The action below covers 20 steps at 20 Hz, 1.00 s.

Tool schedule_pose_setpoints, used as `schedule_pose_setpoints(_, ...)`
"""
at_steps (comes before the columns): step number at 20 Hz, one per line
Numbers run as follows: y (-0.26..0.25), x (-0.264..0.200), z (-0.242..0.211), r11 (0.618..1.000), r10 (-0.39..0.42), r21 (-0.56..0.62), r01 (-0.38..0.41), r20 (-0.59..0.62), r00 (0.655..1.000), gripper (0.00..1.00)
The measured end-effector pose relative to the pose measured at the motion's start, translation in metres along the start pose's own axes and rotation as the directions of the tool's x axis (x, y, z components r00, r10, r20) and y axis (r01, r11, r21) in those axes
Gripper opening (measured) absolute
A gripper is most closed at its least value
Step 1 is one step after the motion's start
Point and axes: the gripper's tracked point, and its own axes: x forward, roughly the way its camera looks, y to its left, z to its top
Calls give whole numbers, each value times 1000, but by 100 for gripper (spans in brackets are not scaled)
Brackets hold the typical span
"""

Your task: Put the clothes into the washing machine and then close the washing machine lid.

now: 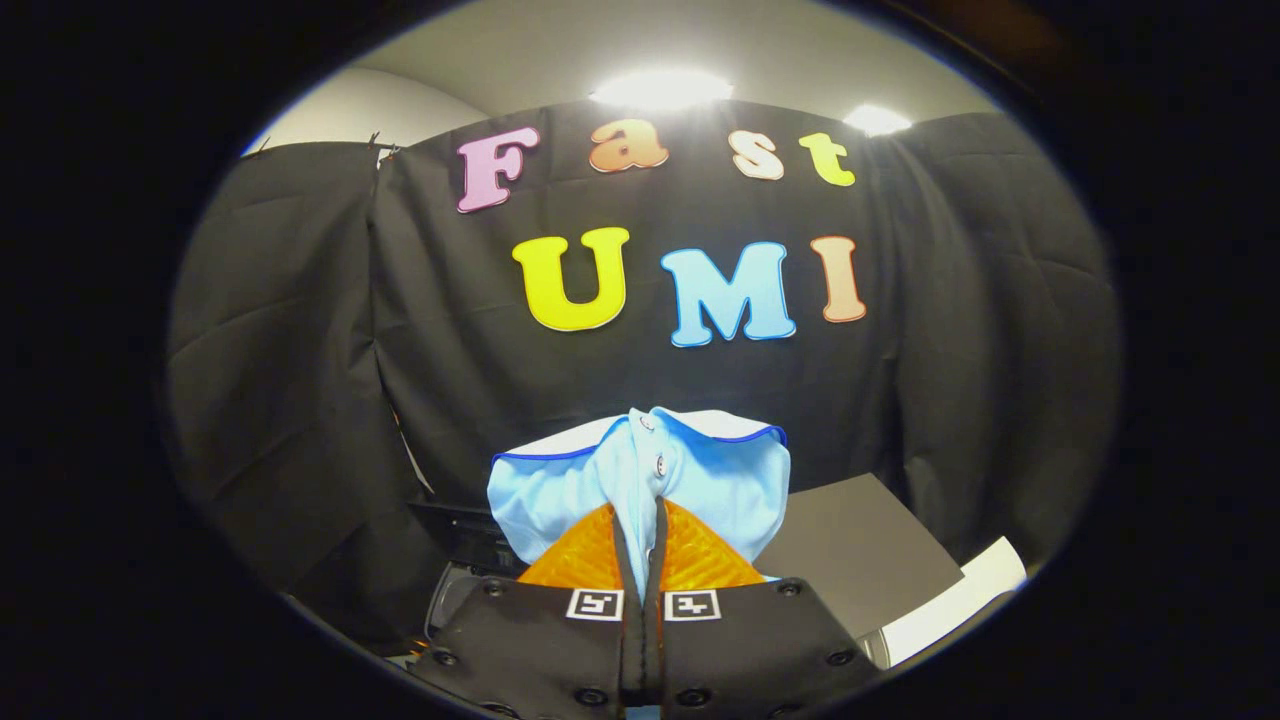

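garment (700, 480) lower part hidden behind fingers (590, 560)

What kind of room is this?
Probably a recording booth with a laundry setup: black cloth wall, ceiling lights, a grey lid below. The tool is shut on a light blue shirt.

You held soft, smooth cloth, the garment (700, 470), pinched in the gripper (640, 520); its pads (585, 560) looked ribbed.

Light-blue garment (640, 480) (white collar) pinched between tool (640, 520) fingers
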Motion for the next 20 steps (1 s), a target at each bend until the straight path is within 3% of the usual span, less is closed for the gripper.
schedule_pose_setpoints(10, 107, 8, 5, 989, 147, -22, -147, 11, 989, 1)
schedule_pose_setpoints(20, 191, 57, -41, 957, 288, -17, -289, -62, 956, 1)
